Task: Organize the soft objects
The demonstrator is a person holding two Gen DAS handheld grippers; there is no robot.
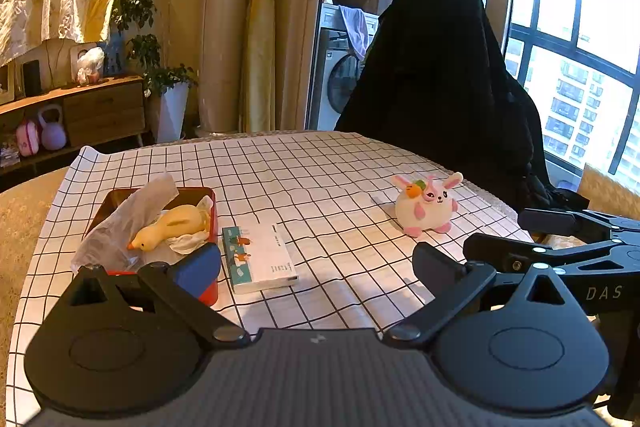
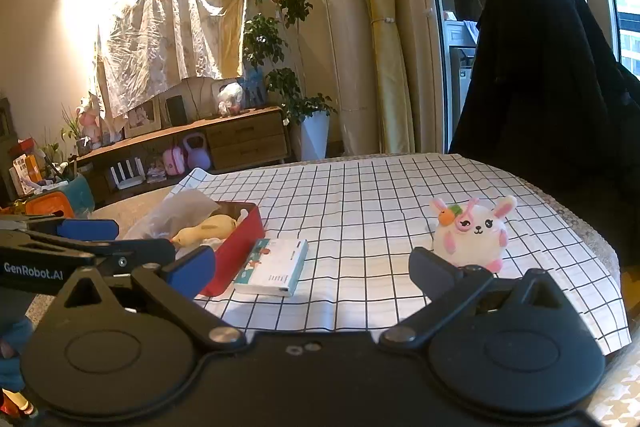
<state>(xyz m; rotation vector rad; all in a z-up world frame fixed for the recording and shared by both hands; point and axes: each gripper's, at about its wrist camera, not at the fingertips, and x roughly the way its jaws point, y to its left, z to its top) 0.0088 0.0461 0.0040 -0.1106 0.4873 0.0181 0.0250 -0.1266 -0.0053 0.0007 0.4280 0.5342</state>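
Observation:
A yellow plush duck (image 1: pixel 170 227) (image 2: pixel 206 229) lies in a red box (image 1: pixel 210 205) (image 2: pixel 240 247) on crumpled white paper (image 1: pixel 132 215), at the table's left. A white and pink plush bunny (image 1: pixel 426 205) (image 2: pixel 472 233) sits upright on the checked cloth at the right. My left gripper (image 1: pixel 316 265) stands open near the table's front edge, its left finger beside the box. My right gripper (image 2: pixel 312 269) is open too, its right finger just in front of the bunny. Neither holds anything. Each gripper shows at the edge of the other's view.
A flat white and teal carton (image 1: pixel 258 257) (image 2: pixel 274 265) lies beside the red box. The table wears a white black-grid cloth (image 1: pixel 320 171) (image 2: pixel 380 187). A chair draped in a black garment (image 1: pixel 440 67) (image 2: pixel 552 59) stands at the far right edge.

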